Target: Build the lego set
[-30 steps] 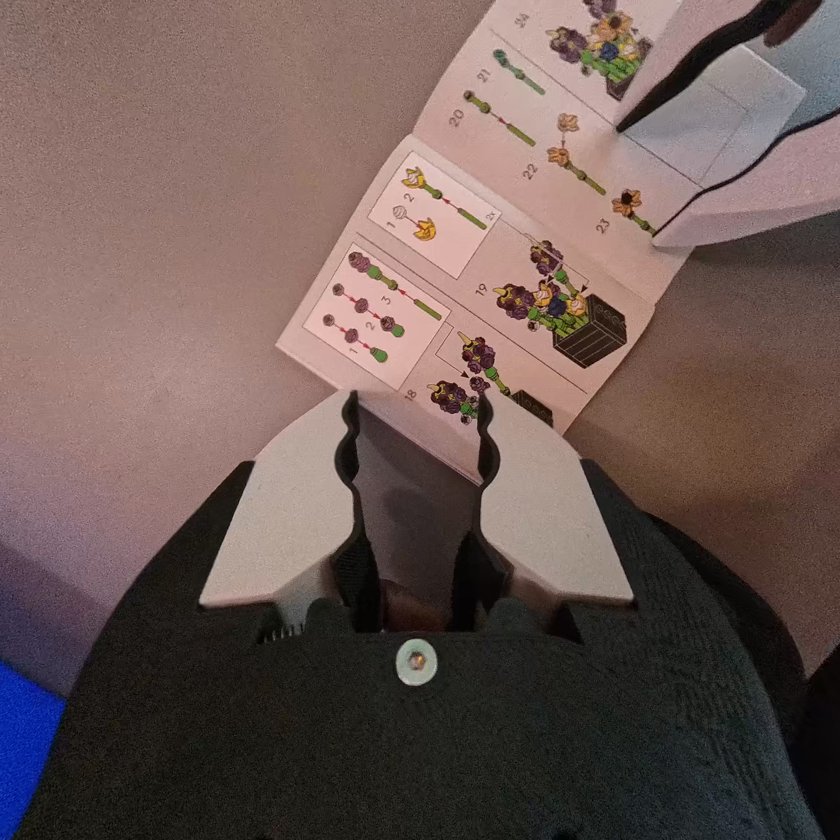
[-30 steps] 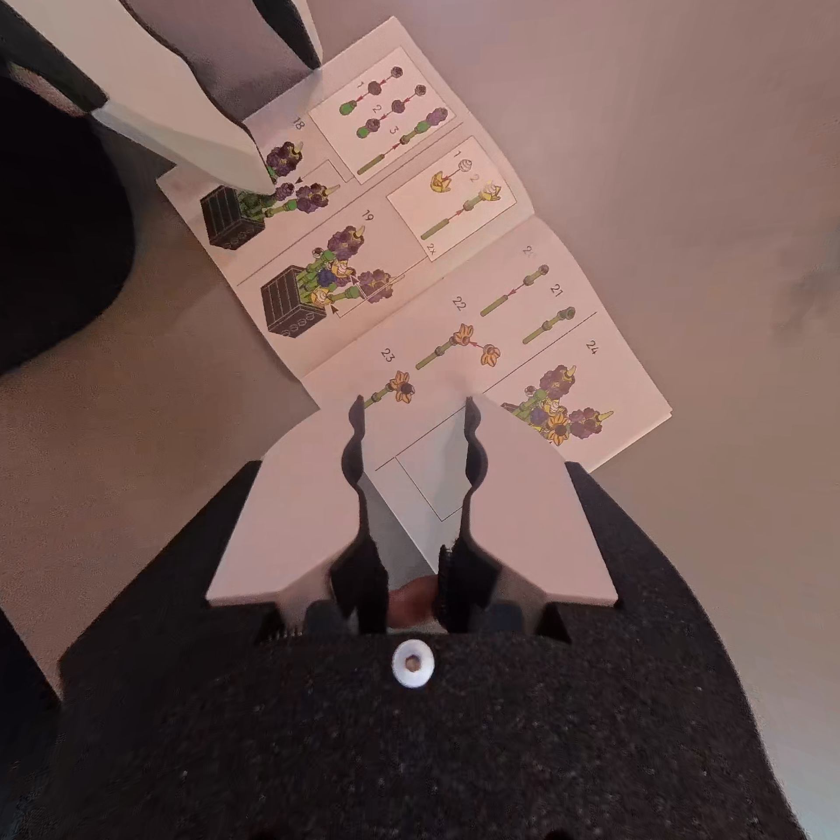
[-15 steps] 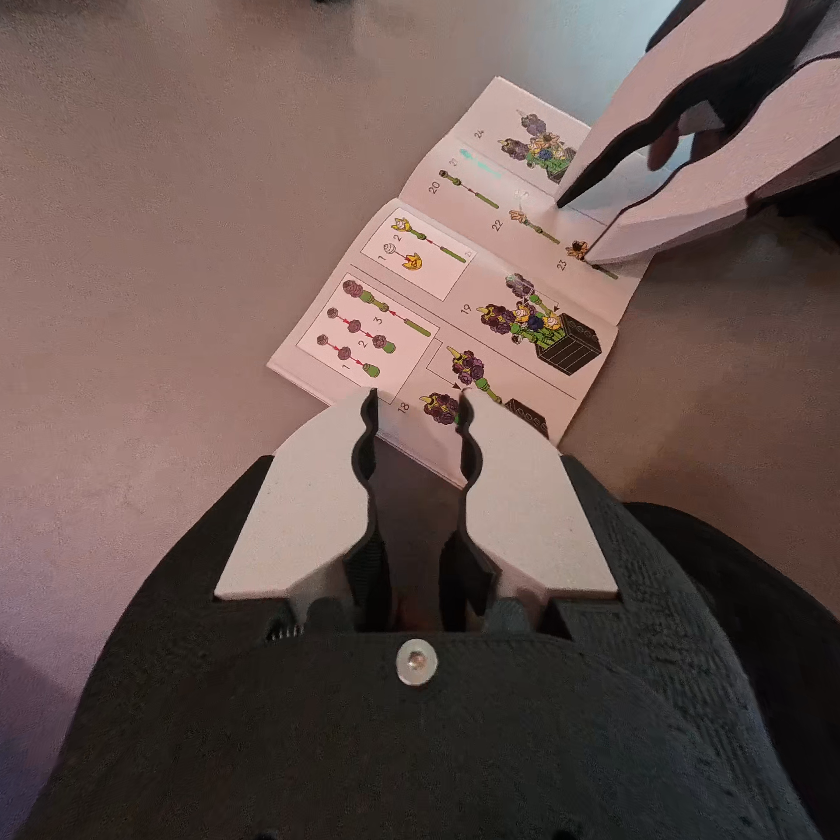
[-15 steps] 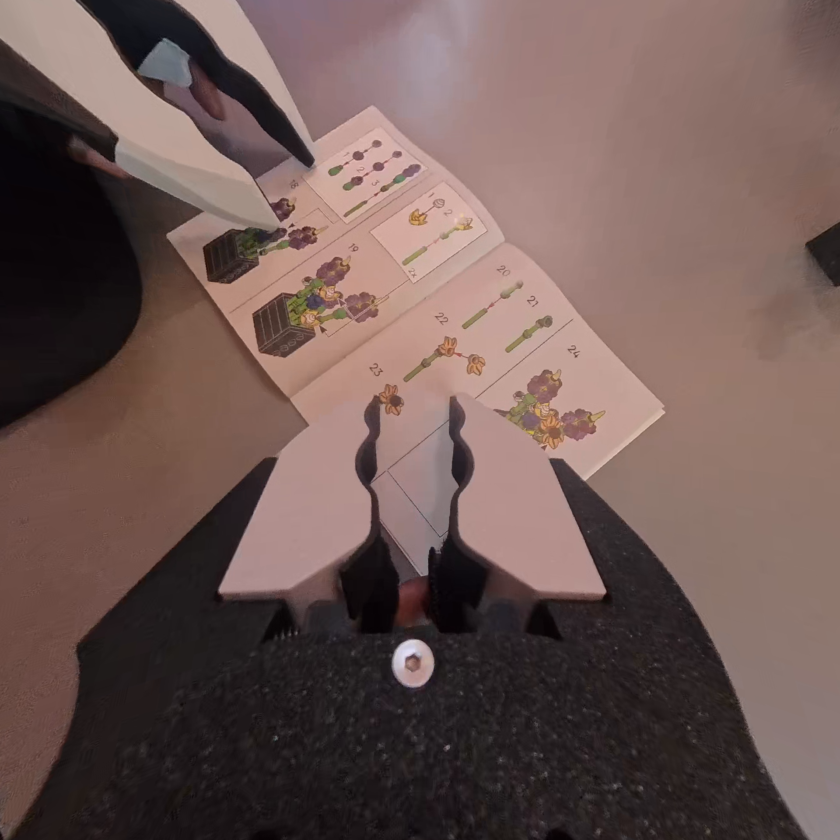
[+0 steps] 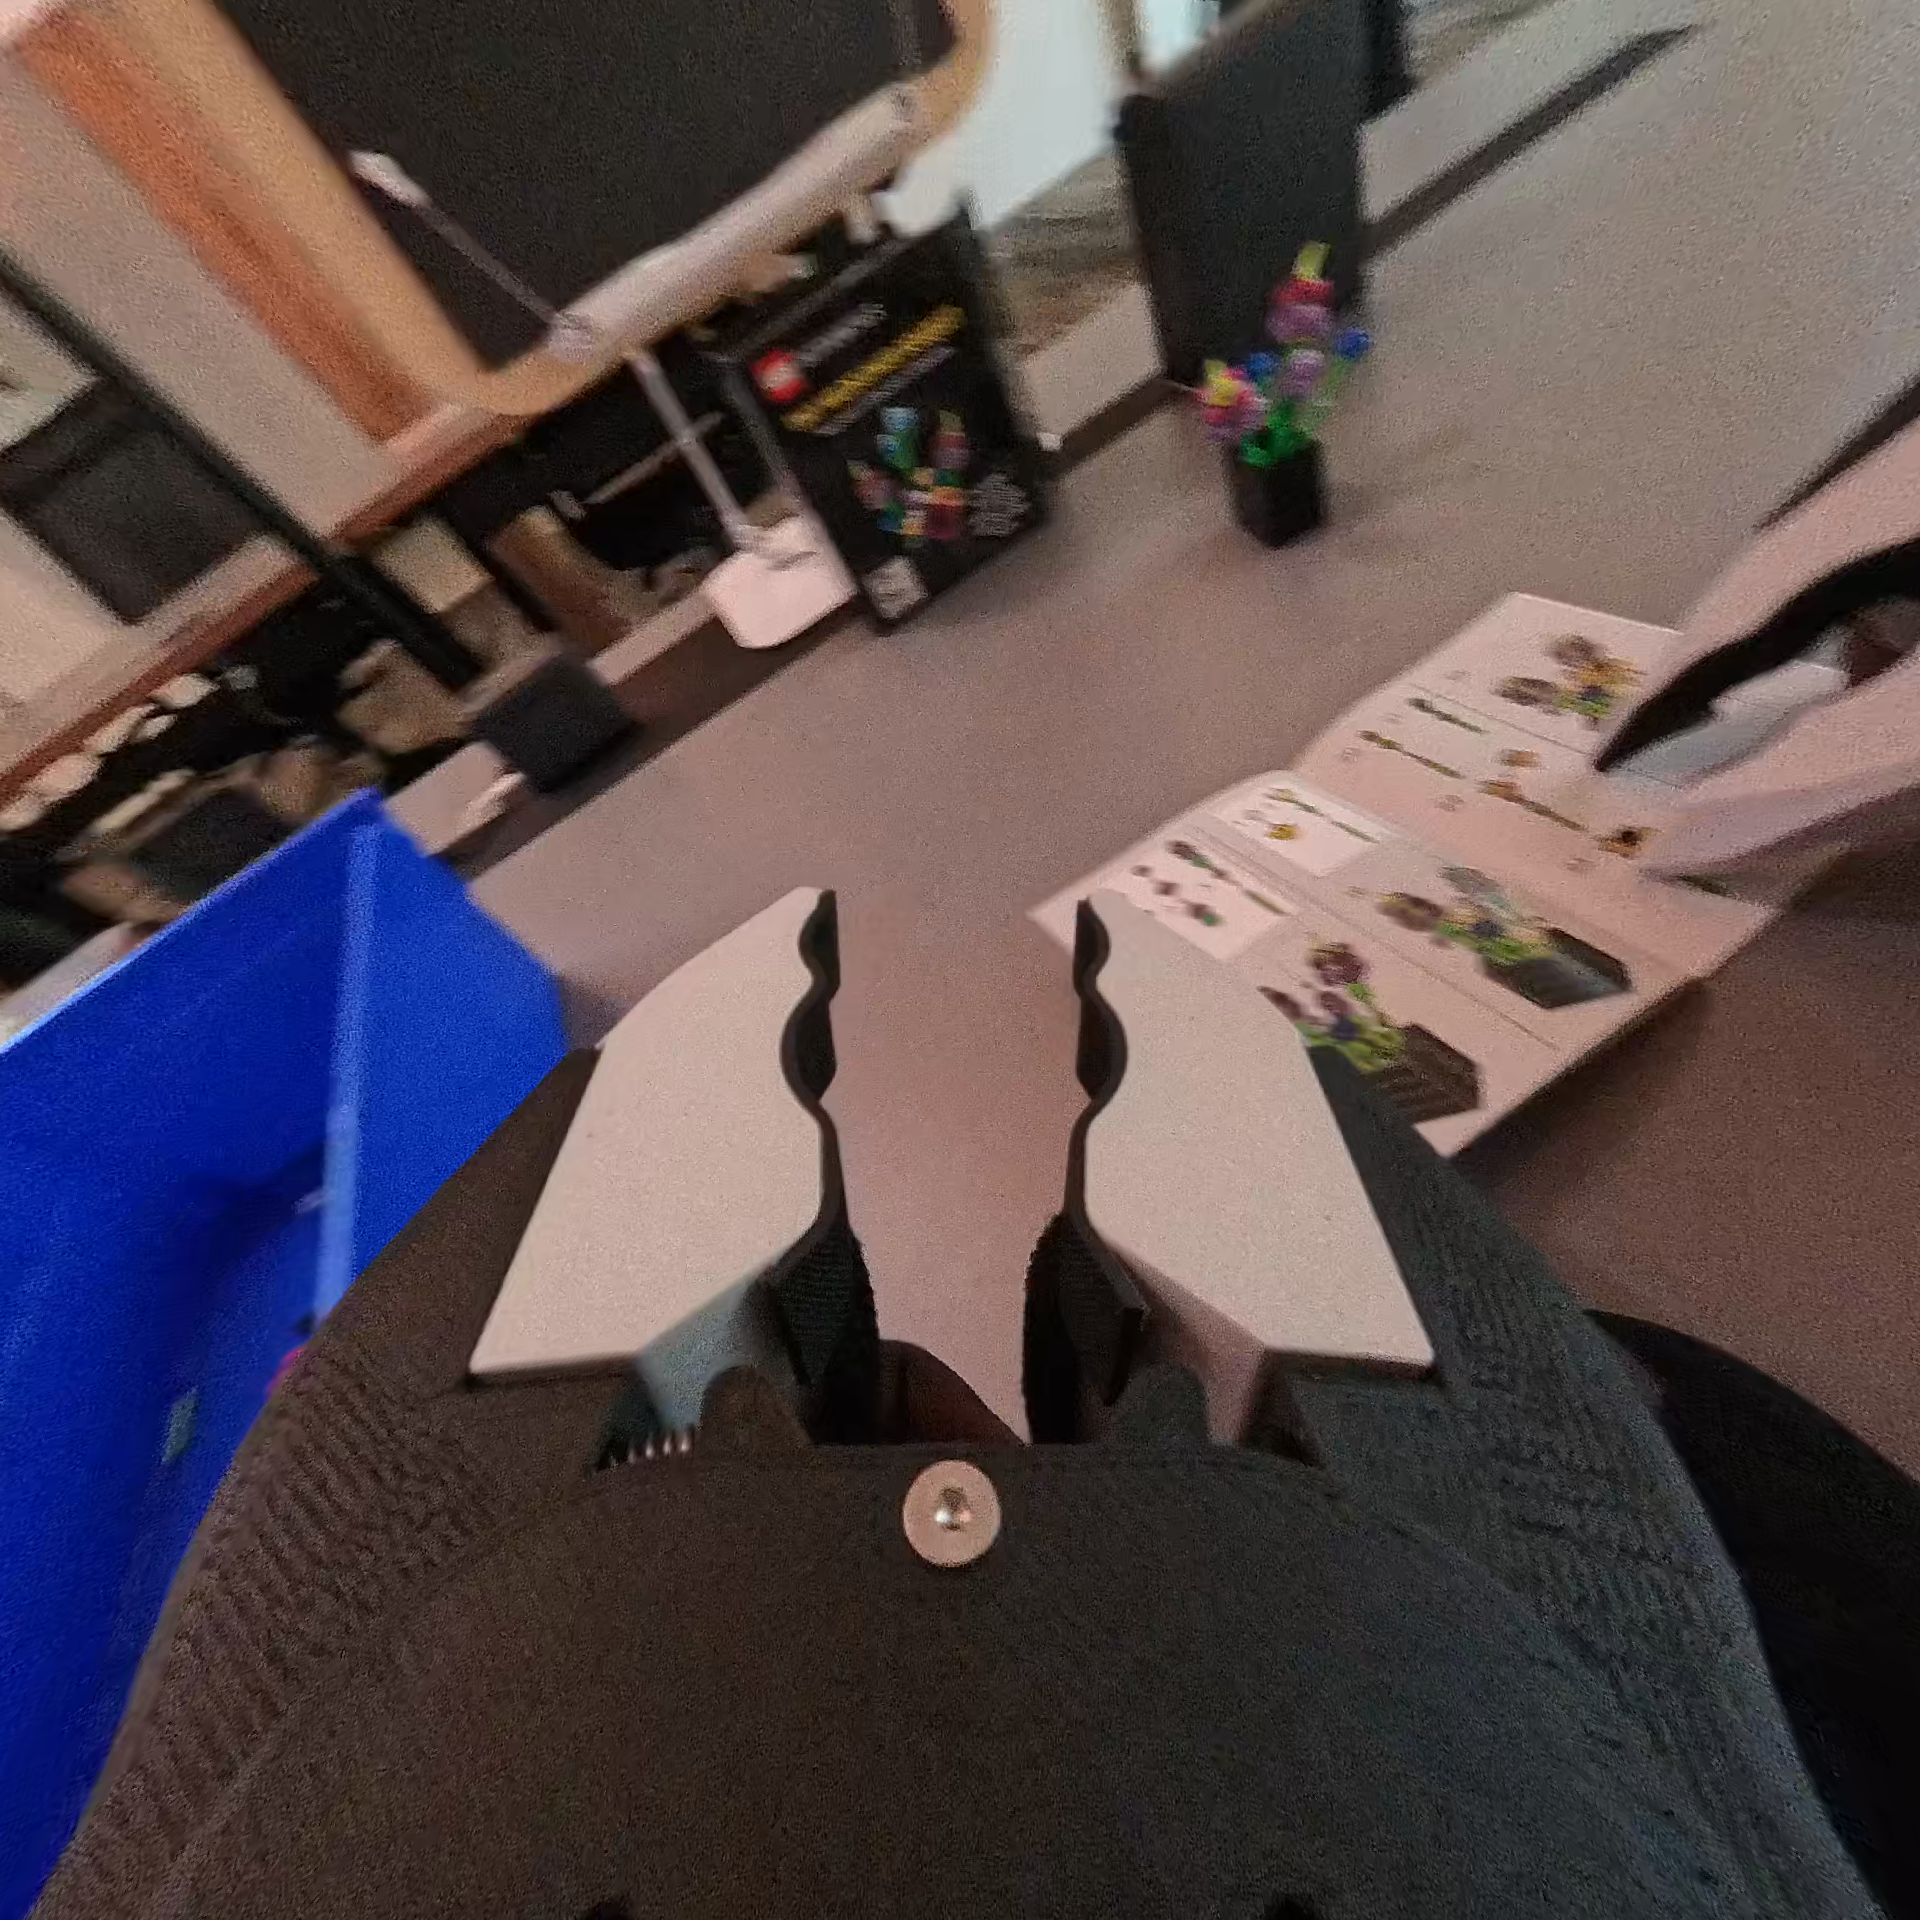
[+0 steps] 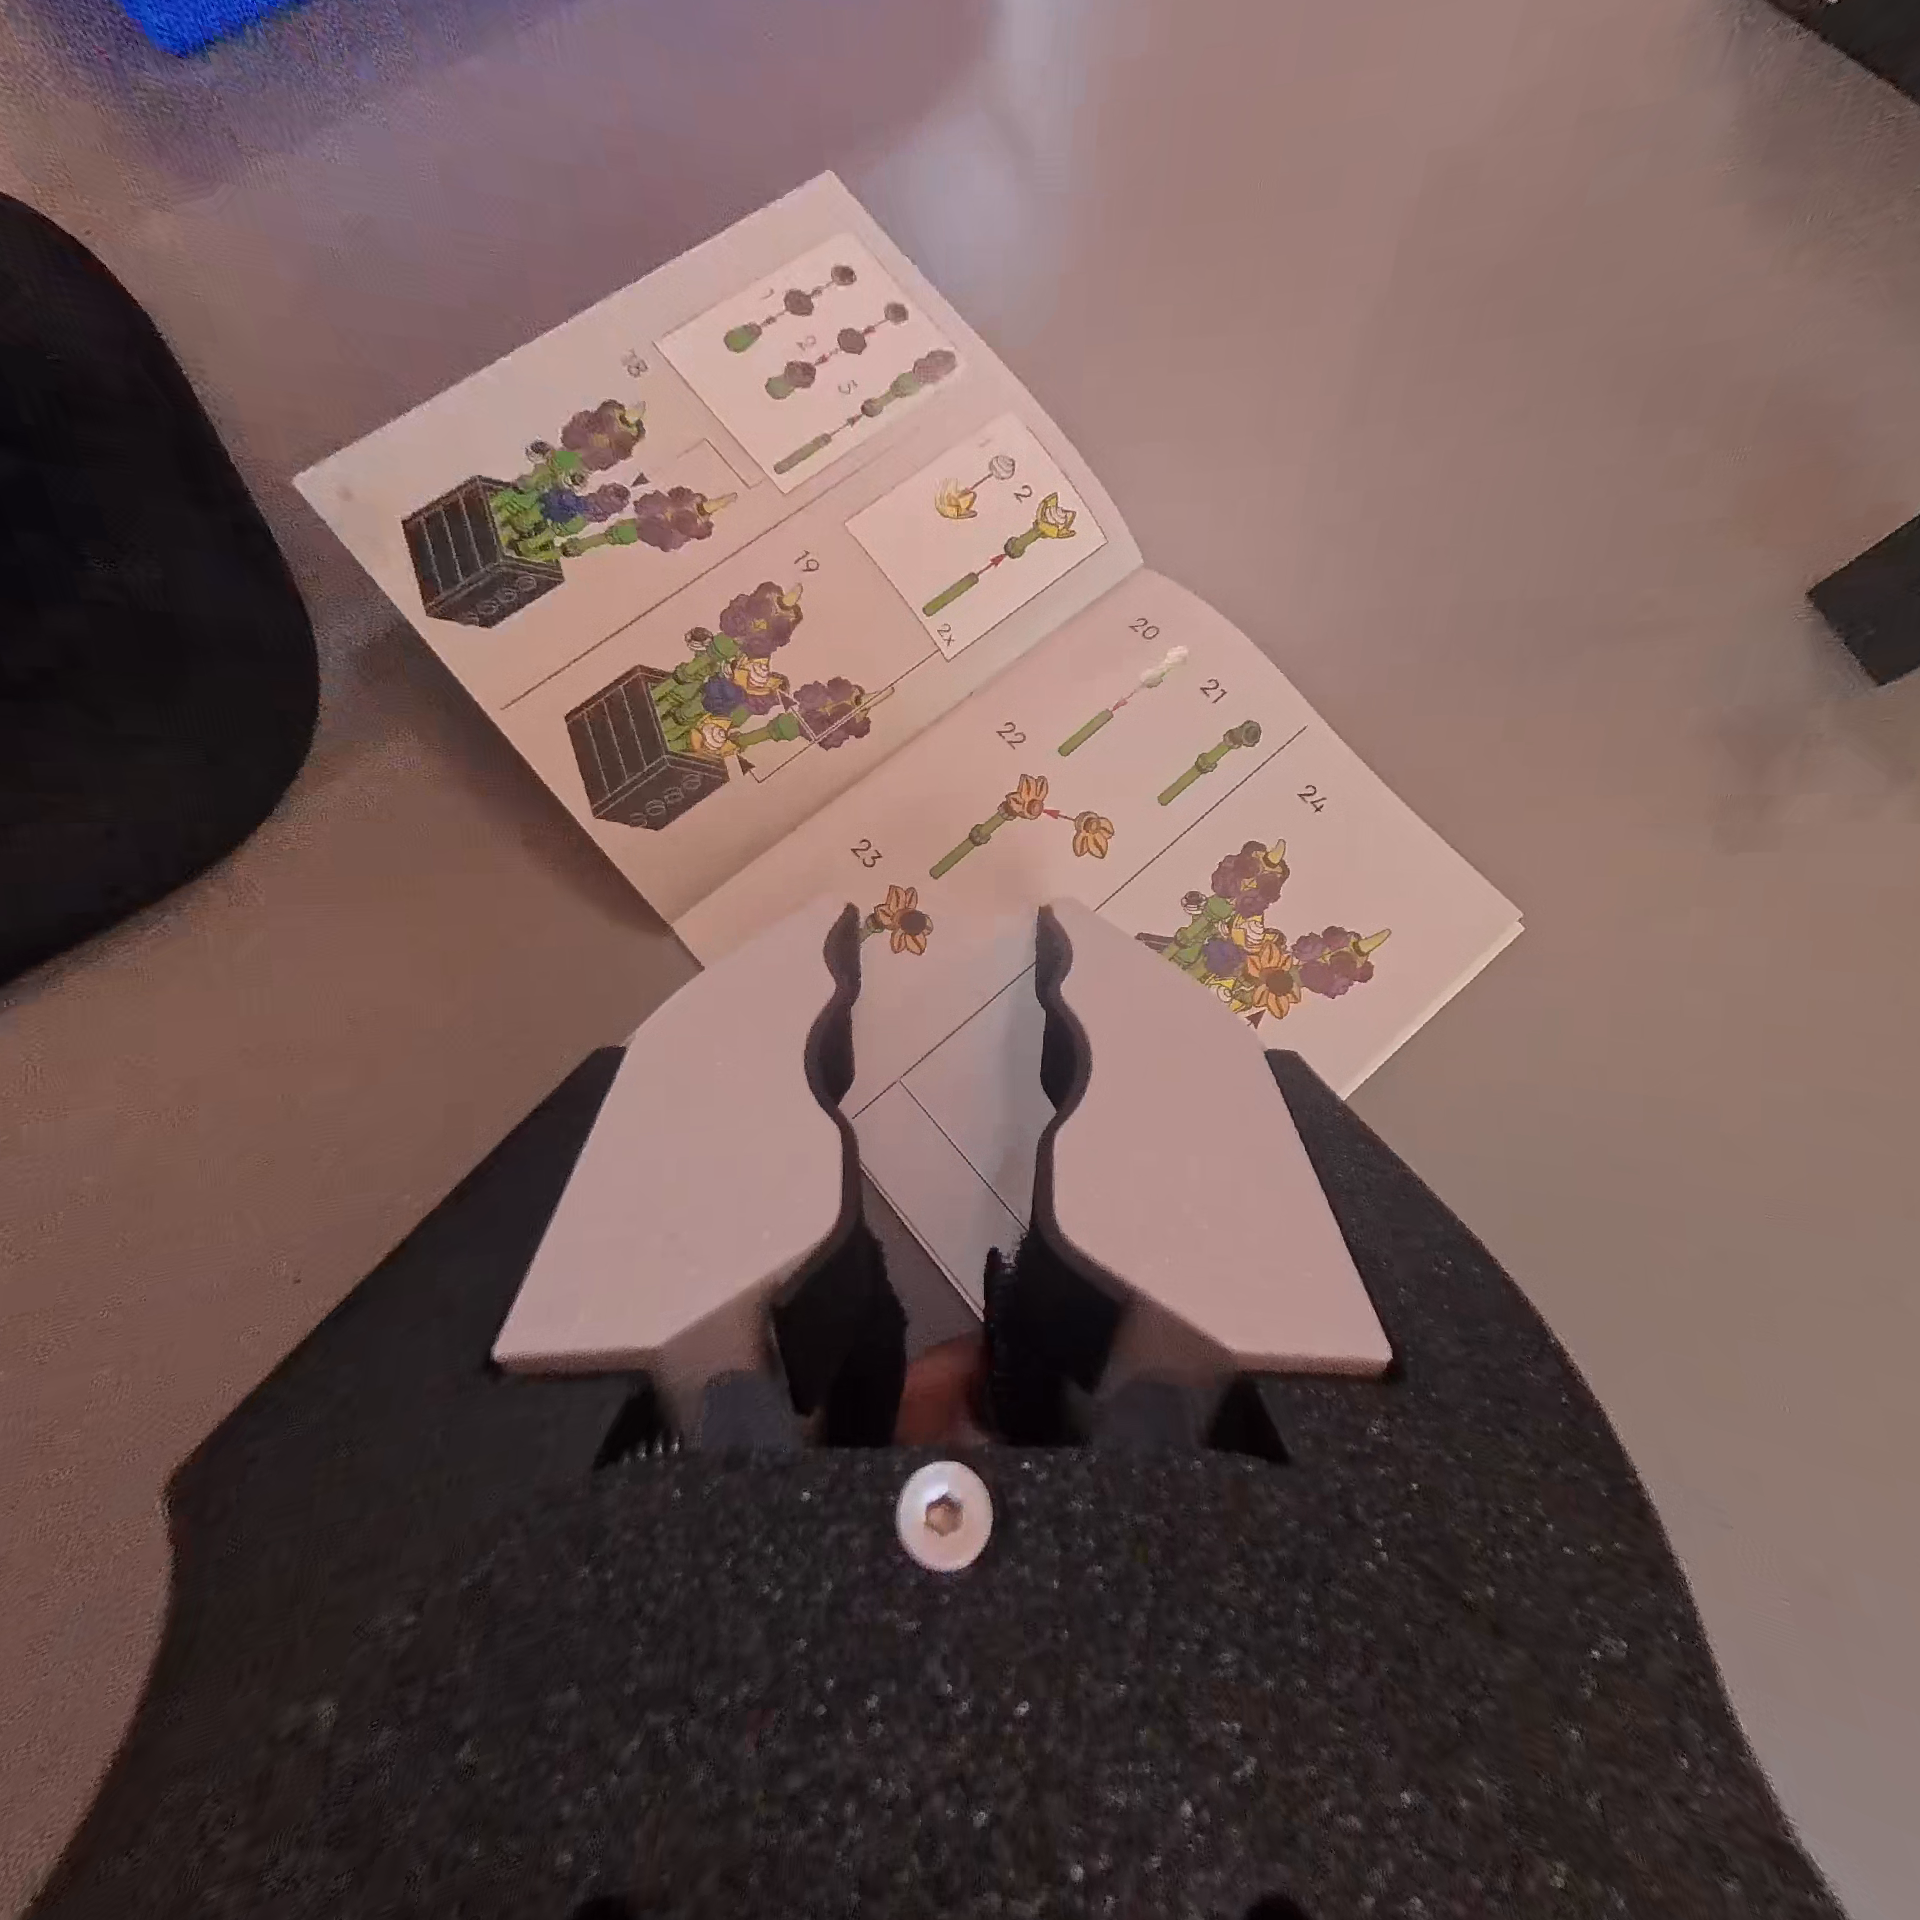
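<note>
The open instruction booklet (image 6: pixel 935 675) lies flat on the grey table (image 6: pixel 1455 416), showing flower-building steps. My right gripper (image 6: pixel 945 914) is open and empty, hovering over the booklet's near page. My left gripper (image 5: pixel 951 914) is open and empty, held over bare table left of the booklet (image 5: pixel 1351 862). The right gripper (image 5: pixel 1626 810) shows at the right edge of the left wrist view, over the booklet's far page. A built lego flower bouquet in a black pot (image 5: pixel 1278 426) stands farther back. No loose bricks are visible.
A blue bin (image 5: pixel 208 1143) stands close on the left. A black lego box (image 5: pixel 894 447) and a white object (image 5: pixel 774 592) stand at the back. A black block (image 6: pixel 1870 613) is at the right edge. The left gripper's black body (image 6: pixel 104 571) fills the left side.
My left gripper has tilted up and swung left off the booklet, opening wider; its fingers have left the right wrist view. The right gripper stays over the booklet.
</note>
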`<state>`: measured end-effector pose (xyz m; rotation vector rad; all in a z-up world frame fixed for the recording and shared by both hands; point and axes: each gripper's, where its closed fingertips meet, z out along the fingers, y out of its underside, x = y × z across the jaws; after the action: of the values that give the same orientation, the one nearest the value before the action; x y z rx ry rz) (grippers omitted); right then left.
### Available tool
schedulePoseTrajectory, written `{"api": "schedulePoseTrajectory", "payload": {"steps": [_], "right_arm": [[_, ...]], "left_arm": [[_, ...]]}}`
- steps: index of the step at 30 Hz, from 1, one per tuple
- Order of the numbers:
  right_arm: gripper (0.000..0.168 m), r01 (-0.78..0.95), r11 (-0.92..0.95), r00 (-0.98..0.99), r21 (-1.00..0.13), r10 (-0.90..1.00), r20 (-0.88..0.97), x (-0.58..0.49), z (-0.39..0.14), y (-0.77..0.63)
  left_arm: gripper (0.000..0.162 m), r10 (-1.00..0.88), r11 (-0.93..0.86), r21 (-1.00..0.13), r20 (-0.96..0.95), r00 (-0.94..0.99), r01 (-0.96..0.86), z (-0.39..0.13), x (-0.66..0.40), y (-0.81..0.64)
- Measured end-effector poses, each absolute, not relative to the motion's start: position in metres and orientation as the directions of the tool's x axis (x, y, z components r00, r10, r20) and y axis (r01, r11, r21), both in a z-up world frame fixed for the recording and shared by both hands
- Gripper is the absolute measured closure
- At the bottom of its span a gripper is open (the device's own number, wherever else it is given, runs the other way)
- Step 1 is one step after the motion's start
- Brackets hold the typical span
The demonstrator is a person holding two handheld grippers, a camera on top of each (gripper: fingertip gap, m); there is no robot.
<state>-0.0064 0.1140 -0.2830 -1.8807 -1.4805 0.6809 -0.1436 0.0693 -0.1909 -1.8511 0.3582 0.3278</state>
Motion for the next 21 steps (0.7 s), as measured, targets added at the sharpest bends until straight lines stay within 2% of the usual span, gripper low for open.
{"api": "schedulePoseTrajectory", "payload": {"steps": [3,5,7,9,14,17,21], "right_arm": [[0.131,0.634,-0.171,0.211,-0.754,0.976,-0.043,-0.007,-0.283,0.112],[0.131,0.634,-0.17,0.207,-0.755,0.977,-0.046,-0.006,-0.283,0.112],[0.132,0.632,-0.171,0.21,-0.756,0.977,-0.046,-0.006,-0.283,0.112],[0.133,0.628,-0.176,0.214,-0.758,0.976,-0.049,-0.006,-0.283,0.113],[0.135,0.63,-0.169,0.222,-0.758,0.974,-0.032,-0.006,-0.283,0.114],[0.135,0.632,-0.163,0.222,-0.758,0.975,-0.024,-0.007,-0.283,0.115],[0.135,0.634,-0.16,0.223,-0.757,0.975,-0.02,-0.007,-0.283,0.115]], "left_arm": [[0.11,0.258,-0.309,-0.876,-0.451,0.854,-0.37,-0.158,-0.213,0.031],[0.107,0.362,-0.381,-0.881,-0.42,0.833,-0.279,-0.169,-0.254,0.009],[0.109,0.327,-0.485,-0.865,-0.316,0.891,-0.129,-0.205,-0.272,-0.001],[0.13,0.242,-0.569,-0.821,-0.211,0.947,-0.037,-0.234,-0.266,-0.004],[0.128,0.159,-0.557,-0.823,-0.239,0.958,-0.113,-0.237,-0.238,0.009],[0.12,0.068,-0.515,-0.856,-0.102,0.992,-0.052,-0.234,-0.201,0.025],[0.121,-0.072,-0.476,-0.879,0.014,0.997,-0.022,-0.225,-0.167,0.037]]}}
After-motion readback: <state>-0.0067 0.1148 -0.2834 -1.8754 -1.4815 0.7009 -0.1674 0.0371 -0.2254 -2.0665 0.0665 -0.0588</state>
